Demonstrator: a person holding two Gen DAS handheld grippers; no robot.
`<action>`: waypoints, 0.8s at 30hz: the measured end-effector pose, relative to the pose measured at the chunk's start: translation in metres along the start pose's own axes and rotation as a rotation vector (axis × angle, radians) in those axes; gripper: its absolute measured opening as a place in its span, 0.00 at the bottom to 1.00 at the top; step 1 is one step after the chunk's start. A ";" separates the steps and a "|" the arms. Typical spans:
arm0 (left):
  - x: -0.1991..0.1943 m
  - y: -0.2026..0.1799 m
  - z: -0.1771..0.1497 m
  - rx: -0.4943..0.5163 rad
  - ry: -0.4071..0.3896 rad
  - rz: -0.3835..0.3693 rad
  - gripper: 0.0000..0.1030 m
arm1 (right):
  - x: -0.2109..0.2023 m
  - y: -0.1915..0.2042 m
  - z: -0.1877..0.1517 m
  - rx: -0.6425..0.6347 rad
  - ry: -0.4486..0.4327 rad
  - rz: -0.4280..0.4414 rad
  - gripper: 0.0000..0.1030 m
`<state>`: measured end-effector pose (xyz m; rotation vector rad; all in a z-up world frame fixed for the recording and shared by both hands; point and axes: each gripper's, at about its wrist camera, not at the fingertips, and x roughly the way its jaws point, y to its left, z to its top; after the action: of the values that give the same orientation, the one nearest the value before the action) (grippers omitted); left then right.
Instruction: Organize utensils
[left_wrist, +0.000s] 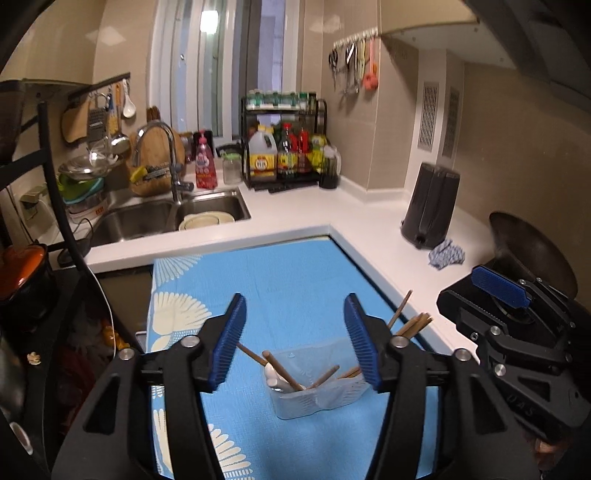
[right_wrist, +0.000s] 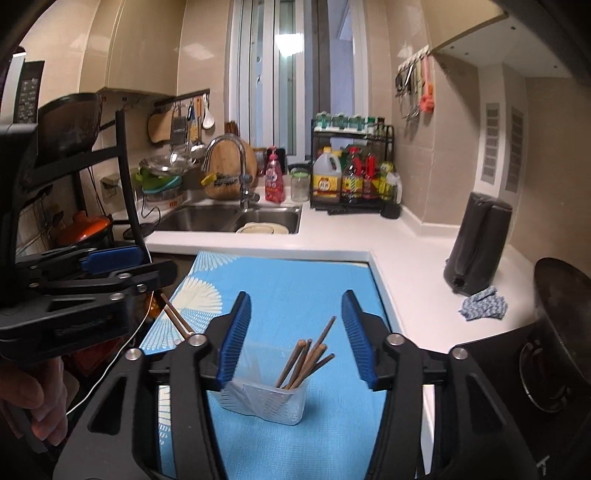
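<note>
A clear plastic utensil holder (left_wrist: 317, 395) (right_wrist: 264, 397) stands on the blue patterned cloth (left_wrist: 291, 280) (right_wrist: 291, 280). Several brown wooden chopsticks (right_wrist: 306, 360) (left_wrist: 410, 321) stick out of it, and a white spoon (left_wrist: 275, 374) lies in its left compartment. Two more chopsticks (right_wrist: 175, 317) lean out to the left. My left gripper (left_wrist: 295, 336) is open and empty just above and in front of the holder. My right gripper (right_wrist: 295, 332) is open and empty over the holder. Each gripper also shows in the other's view, the right one (left_wrist: 498, 291) and the left one (right_wrist: 110, 258).
A white L-shaped counter (left_wrist: 369, 229) borders the cloth. A steel double sink (left_wrist: 162, 214) with a tap lies behind. A black bottle rack (left_wrist: 284, 147), a black kettle-like appliance (left_wrist: 430, 206), a blue rag (left_wrist: 447, 254) and a dark wok (right_wrist: 561, 314) stand on the right.
</note>
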<state>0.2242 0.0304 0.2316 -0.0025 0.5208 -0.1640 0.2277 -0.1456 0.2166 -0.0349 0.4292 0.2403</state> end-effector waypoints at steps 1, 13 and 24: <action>-0.009 0.001 -0.003 -0.007 -0.024 0.000 0.65 | -0.012 -0.001 -0.001 0.008 -0.024 -0.004 0.60; -0.048 -0.010 -0.136 -0.031 -0.142 0.045 0.92 | -0.089 -0.013 -0.087 0.063 -0.171 -0.108 0.95; -0.021 -0.017 -0.192 -0.064 -0.119 0.067 0.93 | -0.054 -0.025 -0.155 0.025 -0.120 -0.123 0.95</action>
<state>0.1083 0.0245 0.0762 -0.0571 0.4071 -0.0812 0.1224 -0.1955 0.0976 -0.0222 0.3091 0.1154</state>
